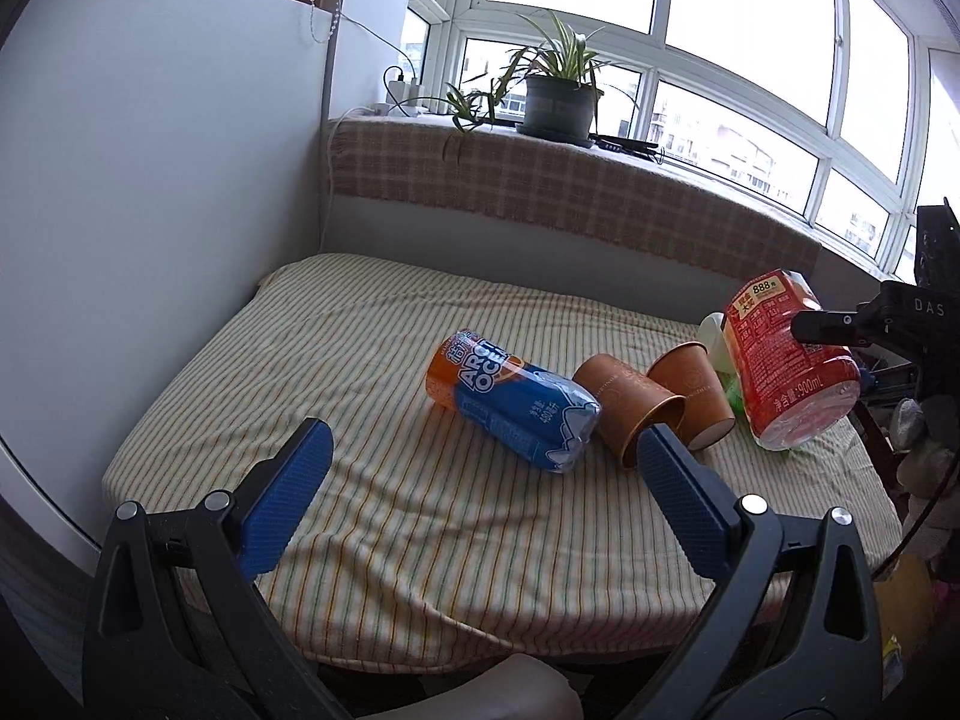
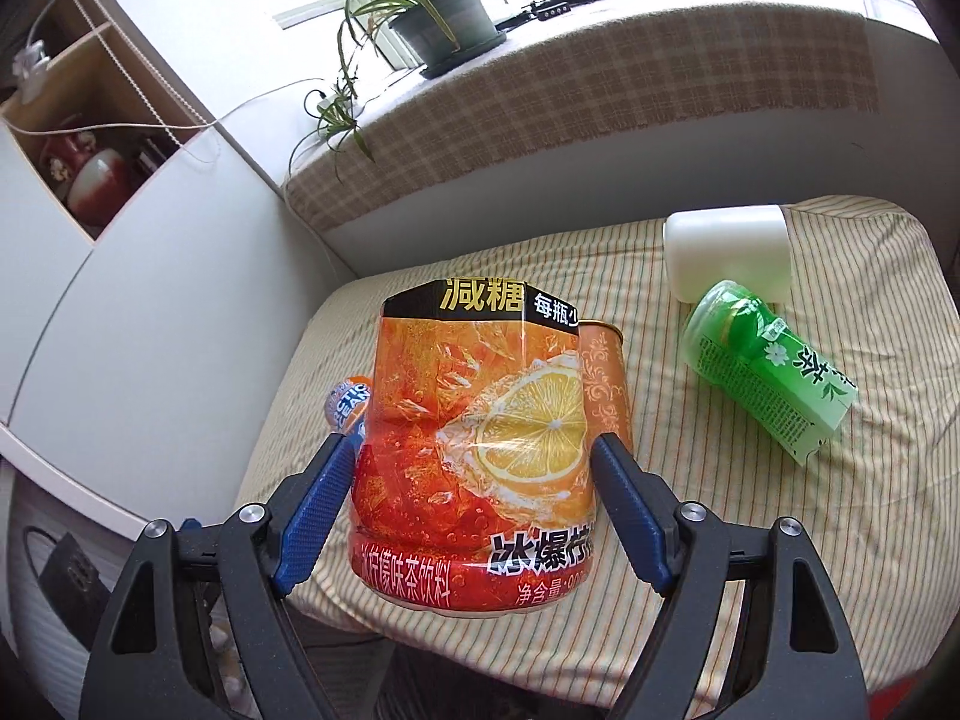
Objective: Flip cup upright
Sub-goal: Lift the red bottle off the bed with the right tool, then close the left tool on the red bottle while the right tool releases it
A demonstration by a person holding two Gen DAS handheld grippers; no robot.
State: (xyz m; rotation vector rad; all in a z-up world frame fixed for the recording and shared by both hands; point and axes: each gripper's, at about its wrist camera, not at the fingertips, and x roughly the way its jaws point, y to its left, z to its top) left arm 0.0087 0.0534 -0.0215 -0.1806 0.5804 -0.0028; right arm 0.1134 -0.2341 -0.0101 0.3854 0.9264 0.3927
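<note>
The right gripper [image 2: 471, 492] clamps the red-orange lemon-tea cup [image 2: 480, 450], lifted and tilted above the striped tablecloth [image 2: 750, 480]; the left gripper [image 1: 480, 468], spread wide and empty, faces 2 toppled brown paper cups [image 1: 654, 402].

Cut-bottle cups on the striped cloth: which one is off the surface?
The red lemon-tea cup, clamped in the right gripper. The blue-orange cup and green cup lie on their sides on the cloth.
</note>
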